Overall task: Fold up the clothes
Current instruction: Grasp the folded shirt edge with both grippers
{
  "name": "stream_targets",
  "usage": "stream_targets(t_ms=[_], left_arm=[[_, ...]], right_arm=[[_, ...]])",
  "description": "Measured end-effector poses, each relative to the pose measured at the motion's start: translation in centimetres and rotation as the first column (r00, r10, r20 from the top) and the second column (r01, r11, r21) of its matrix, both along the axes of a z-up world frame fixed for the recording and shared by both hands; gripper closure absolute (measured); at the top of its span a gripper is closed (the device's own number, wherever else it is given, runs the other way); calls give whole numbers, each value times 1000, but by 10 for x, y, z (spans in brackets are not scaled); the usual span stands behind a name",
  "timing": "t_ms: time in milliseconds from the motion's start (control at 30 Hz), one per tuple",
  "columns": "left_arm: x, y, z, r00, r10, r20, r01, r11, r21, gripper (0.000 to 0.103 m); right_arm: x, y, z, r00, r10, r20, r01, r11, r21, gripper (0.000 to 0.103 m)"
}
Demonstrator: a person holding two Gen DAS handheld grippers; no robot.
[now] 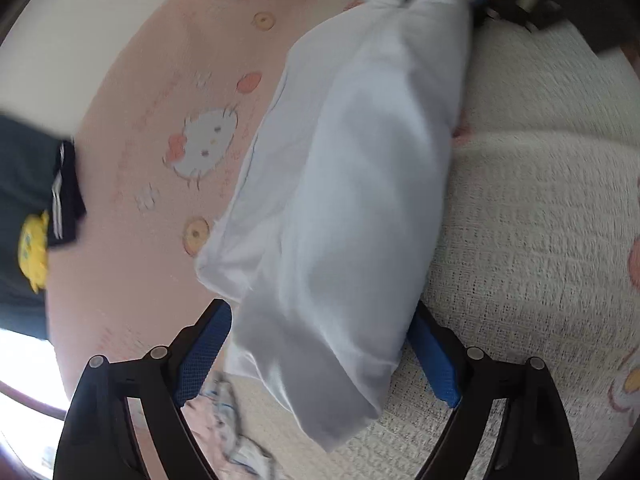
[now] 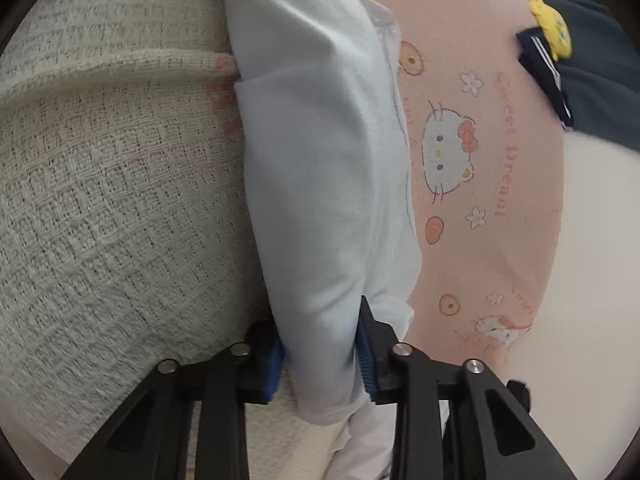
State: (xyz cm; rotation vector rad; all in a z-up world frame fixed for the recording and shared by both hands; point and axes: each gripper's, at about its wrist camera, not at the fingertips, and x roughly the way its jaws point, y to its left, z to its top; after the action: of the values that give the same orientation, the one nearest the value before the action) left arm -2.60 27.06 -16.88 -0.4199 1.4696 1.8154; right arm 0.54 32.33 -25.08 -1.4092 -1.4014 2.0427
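A pale blue-white garment (image 1: 348, 184) hangs stretched between both grippers above a bed. In the left wrist view my left gripper (image 1: 320, 356) has its blue-padded fingers (image 1: 204, 356) spread wide, with the folded cloth lying between them. In the right wrist view my right gripper (image 2: 322, 360) is shut on the garment (image 2: 320, 168), its blue pads (image 2: 366, 360) pinching a bunched end. The other end of the cloth runs away from each camera toward the opposite gripper.
Below lies a pink Hello Kitty sheet (image 1: 160, 128) (image 2: 480, 160) beside a cream waffle-weave blanket (image 1: 540, 220) (image 2: 112, 180). A dark navy garment with white stripes and a yellow patch (image 1: 36, 216) (image 2: 560, 40) lies at the sheet's edge.
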Motion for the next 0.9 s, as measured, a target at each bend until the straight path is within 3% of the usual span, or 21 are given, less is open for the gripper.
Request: stream_targets(t_ms=[67, 133, 200, 300, 333, 367, 400, 500, 567, 600, 633, 667, 700, 767, 800, 900], left_arm=[[-15, -1, 6, 989, 88, 121, -92, 995, 34, 15], [-33, 0, 10, 946, 187, 265, -204, 978, 37, 15], [-57, -1, 12, 859, 288, 423, -324, 946, 14, 15], [-89, -9, 8, 679, 390, 622, -471, 881, -38, 12], [-94, -10, 7, 644, 403, 650, -495, 867, -47, 13], [-94, -11, 7, 639, 405, 654, -504, 863, -43, 13], [-90, -10, 8, 657, 403, 637, -500, 865, -32, 12], [-61, 3, 12, 799, 371, 473, -427, 904, 12, 13], [-28, 13, 6, 923, 294, 249, -311, 950, 30, 13], [-10, 18, 1, 964, 237, 118, -242, 970, 27, 12], [8, 23, -3, 985, 174, -15, -174, 985, 15, 12], [25, 27, -8, 985, 95, -143, -96, 995, 0, 13], [42, 28, -14, 964, 13, -267, -16, 1000, -9, 13], [61, 32, -18, 897, -93, -432, 78, 996, -52, 13], [64, 34, -19, 879, -115, -463, 94, 993, -69, 13], [65, 35, -19, 887, -122, -445, 93, 992, -86, 13]], right_arm=[[-2, 8, 9, 997, -55, -58, 49, 993, -107, 74], [-7, 18, 17, 986, -131, -102, 107, 971, -212, 74], [-13, 24, 22, 975, -186, -126, 147, 952, -270, 74], [-15, 20, 21, 968, -219, -121, 179, 945, -272, 74], [-15, 19, 21, 965, -232, -122, 190, 941, -281, 74], [-15, 19, 22, 962, -244, -127, 199, 936, -291, 75], [-16, 19, 22, 958, -254, -131, 206, 932, -299, 75], [-14, 19, 19, 953, -279, -121, 237, 930, -281, 75], [-12, 12, 19, 951, -290, -105, 257, 934, -250, 75], [-10, 9, 17, 953, -288, -96, 260, 938, -227, 75], [-10, 6, 16, 955, -285, -87, 263, 943, -203, 75], [-11, 3, 14, 957, -277, -82, 260, 950, -175, 75], [-11, 1, 13, 958, -275, -81, 260, 952, -161, 75], [-9, 0, 12, 958, -274, -84, 260, 954, -151, 75], [-9, 1, 13, 957, -276, -87, 261, 953, -156, 75], [-8, 2, 13, 958, -269, -96, 251, 954, -164, 75]])
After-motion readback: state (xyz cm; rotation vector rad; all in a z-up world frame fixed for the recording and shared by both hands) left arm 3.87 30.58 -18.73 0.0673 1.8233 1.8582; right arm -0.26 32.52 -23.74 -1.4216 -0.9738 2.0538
